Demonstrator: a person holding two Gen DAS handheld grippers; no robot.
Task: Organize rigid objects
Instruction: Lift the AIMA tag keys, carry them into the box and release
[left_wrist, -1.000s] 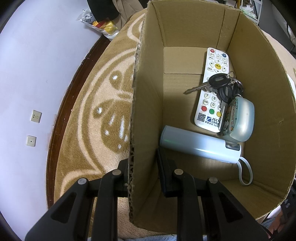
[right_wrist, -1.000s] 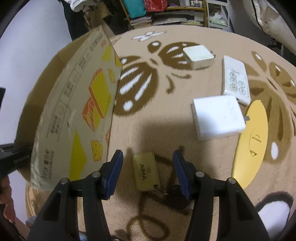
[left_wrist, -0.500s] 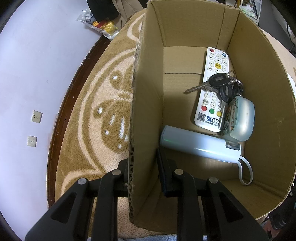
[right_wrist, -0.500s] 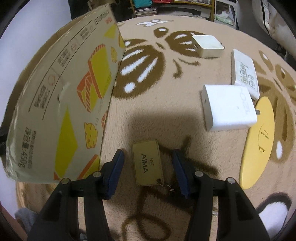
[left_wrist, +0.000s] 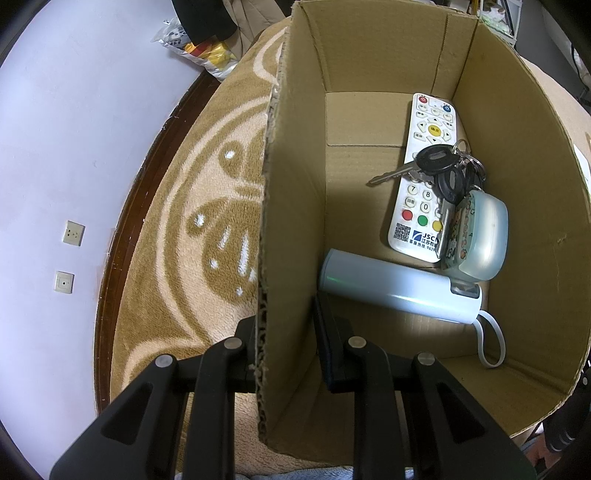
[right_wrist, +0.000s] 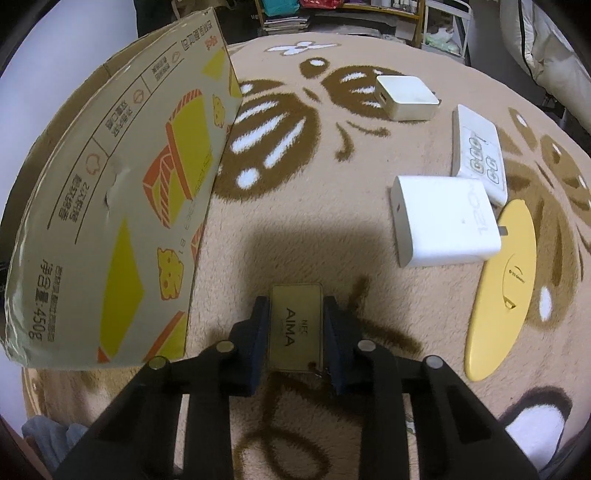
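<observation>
My right gripper (right_wrist: 295, 328) is closing across the flat gold rectangular key tag (right_wrist: 295, 325), lengthwise between the jaws, while my left gripper (left_wrist: 286, 339) clamps the brown cardboard box (left_wrist: 291, 221) wall.

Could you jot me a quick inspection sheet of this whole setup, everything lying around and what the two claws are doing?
Surface: beige rug with brown bee pattern.
Job's things: cardboard box holding remote control, bunch of keys, pale blue case, pale cylinder; on rug, two white chargers, socket adapter, yellow disc.
Clutter: snack bag.
Grippers: left gripper clamps box wall; right gripper closing around gold AIMA key tag.
Cables: cylinder's white loop.
Surroundings: wall sockets, shelves.
</observation>
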